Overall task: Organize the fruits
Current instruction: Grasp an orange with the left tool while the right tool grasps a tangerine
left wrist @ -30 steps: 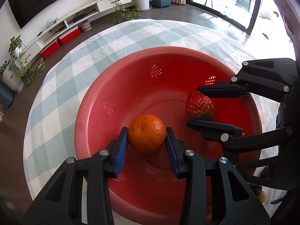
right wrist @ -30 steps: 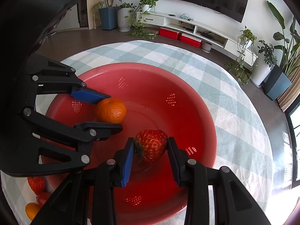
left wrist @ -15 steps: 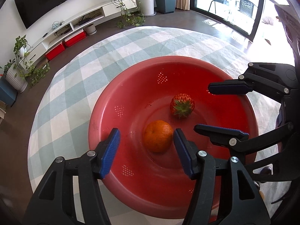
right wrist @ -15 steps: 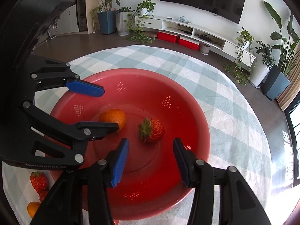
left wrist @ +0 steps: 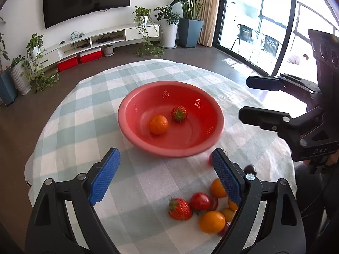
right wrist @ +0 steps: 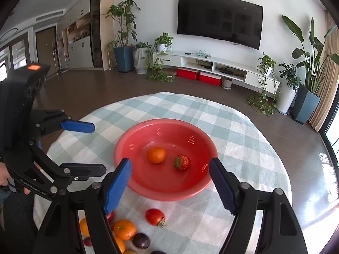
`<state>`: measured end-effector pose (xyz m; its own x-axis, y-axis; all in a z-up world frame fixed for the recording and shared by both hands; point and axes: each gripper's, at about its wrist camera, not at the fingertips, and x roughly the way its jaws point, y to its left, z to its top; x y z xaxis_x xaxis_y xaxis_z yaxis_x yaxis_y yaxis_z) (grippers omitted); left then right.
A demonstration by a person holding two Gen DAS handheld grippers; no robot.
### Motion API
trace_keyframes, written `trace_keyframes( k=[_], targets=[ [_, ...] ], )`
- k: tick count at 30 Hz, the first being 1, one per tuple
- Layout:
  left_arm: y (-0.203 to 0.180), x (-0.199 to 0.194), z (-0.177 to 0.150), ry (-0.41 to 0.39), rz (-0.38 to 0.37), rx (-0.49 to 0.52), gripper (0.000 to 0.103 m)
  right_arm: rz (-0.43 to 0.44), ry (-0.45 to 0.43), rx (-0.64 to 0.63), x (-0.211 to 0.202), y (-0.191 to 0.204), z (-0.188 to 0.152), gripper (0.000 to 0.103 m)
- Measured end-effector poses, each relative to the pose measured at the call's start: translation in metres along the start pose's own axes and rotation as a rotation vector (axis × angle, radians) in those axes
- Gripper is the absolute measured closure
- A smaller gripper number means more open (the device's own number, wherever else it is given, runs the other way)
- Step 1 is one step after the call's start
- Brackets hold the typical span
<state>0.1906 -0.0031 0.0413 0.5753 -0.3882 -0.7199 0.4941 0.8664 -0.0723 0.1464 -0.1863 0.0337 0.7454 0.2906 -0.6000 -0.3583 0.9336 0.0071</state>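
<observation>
From my left wrist camera: my left gripper [left wrist: 165, 177] hangs over the checked tablecloth [left wrist: 70, 131], its blue pads wide apart and opening, nothing between them. Beyond the pads stands the red bowl [left wrist: 127, 127], holding a tangerine [left wrist: 158, 124] and, just beside it, a strawberry [left wrist: 179, 113] with its green cap turned toward the camera. Near the right pad, on the cloth, lies a loose cluster of fruit: another strawberry [left wrist: 179, 209], a red tomato [left wrist: 199, 201], several orange fruits [left wrist: 211, 221] and dark ones partly hidden by the finger. My right gripper [left wrist: 252, 97] shows at the right edge, jaws parted and empty.

From my right wrist camera: my right gripper [right wrist: 169, 182] is also spread and opening, holding nothing; the bowl [right wrist: 122, 146] sits beyond its pads with the tangerine [right wrist: 156, 155] left of the strawberry [right wrist: 182, 162]. Below, on the cloth, lie a tomato [right wrist: 155, 216], an orange fruit [right wrist: 125, 229] and a dark plum [right wrist: 141, 240]. My left gripper [right wrist: 93, 148] appears at left, empty.
</observation>
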Motion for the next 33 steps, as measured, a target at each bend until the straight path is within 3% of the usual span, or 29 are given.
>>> trace_keyframes(
  k=[6,10,16,21,27,33],
  targets=[
    [-0.019,-0.024,-0.063,0.002,-0.042,-0.075,0.015,0.017,-0.002,0.095,-0.035,0.027,-0.056,0.025],
    [-0.024,-0.030,-0.099,0.004,-0.086,-0.160,0.015,0.010,0.067,0.114,-0.022,0.046,-0.086,0.031],
    [-0.030,-0.030,-0.134,0.003,-0.091,-0.205,0.013,-0.004,0.133,0.097,0.002,0.059,-0.096,0.039],
    [-0.029,-0.026,-0.139,-0.015,-0.091,-0.221,0.000,0.002,0.157,0.123,0.009,0.056,-0.101,0.040],
    [-0.036,-0.028,-0.135,-0.055,-0.044,-0.145,0.000,0.016,0.190,0.137,0.018,0.057,-0.105,0.053],
    [-0.036,-0.026,-0.130,-0.052,-0.044,-0.140,0.000,0.010,0.197,0.126,0.020,0.058,-0.107,0.055]
  ],
)
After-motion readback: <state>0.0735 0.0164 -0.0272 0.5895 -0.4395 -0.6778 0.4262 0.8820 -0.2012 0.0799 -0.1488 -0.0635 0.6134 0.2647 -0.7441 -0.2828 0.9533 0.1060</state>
